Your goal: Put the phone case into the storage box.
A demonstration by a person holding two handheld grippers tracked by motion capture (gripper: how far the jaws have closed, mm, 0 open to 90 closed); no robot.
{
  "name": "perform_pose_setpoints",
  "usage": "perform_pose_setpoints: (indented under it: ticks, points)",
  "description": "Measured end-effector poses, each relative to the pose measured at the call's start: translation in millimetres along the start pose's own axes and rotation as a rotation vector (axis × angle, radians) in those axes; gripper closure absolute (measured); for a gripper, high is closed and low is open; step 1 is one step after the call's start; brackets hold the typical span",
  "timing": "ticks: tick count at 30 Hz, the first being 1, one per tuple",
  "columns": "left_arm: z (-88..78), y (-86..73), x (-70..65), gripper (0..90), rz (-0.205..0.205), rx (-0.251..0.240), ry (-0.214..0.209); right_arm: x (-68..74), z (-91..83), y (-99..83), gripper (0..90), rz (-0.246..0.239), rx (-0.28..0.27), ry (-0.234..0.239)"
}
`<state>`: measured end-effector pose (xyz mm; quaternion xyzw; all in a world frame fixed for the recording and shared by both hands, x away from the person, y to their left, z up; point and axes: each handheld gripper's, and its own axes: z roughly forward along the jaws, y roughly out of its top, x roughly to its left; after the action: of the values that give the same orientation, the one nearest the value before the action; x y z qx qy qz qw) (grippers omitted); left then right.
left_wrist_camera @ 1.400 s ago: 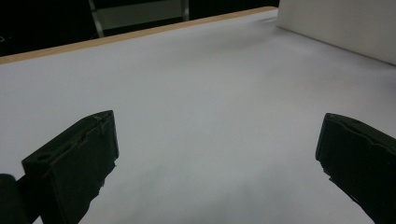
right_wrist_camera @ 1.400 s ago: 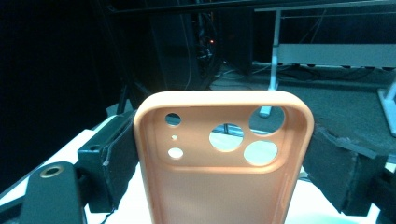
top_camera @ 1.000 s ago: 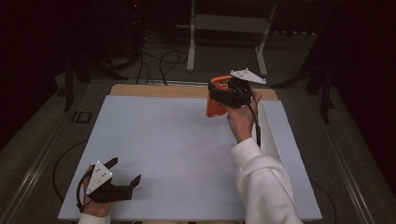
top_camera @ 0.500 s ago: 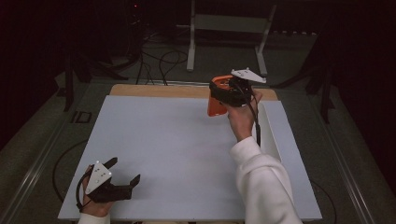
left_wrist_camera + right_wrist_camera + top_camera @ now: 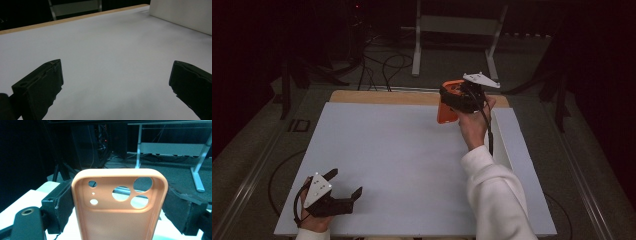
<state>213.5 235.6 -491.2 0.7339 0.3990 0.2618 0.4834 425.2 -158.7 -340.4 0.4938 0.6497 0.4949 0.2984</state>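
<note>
One phone case (image 5: 446,107), orange, is on record. It is held clear of the surface (image 5: 402,160) at the far right, near the far edge, in the right claw (image 5: 452,97). In the right gripper view the case (image 5: 120,207) stands upright between the two jaws, which press on its left and right sides. Its open inner face is toward the camera. Cut-outs counted at its top: three large round holes in a cluster at the right and three small ones at the left.

One right hand (image 5: 472,122) in a white sleeve (image 5: 494,192) carries that claw. One grey plate (image 5: 481,80) sits on top of it.

The left claw (image 5: 344,187) rests at the near left corner of the surface, well apart from the case. Its two jaws stand wide apart with nothing between them; the left gripper view confirms only bare white surface (image 5: 105,50) between them. One grey plate (image 5: 318,189) is on top.

One white raised strip (image 5: 502,140) runs along the surface's right side. One wooden edge (image 5: 382,96) shows at the far side.
</note>
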Motion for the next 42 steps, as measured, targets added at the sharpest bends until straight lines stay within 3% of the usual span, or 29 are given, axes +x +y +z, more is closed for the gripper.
perform_pose_setpoints:
  ticks: [42]
  points:
    - [-1.4, 0.2, 0.9, 0.1, -0.003, -0.006, 0.002, -30.7, -1.7, 3.0, 16.7, 0.032, -0.005, -0.075]
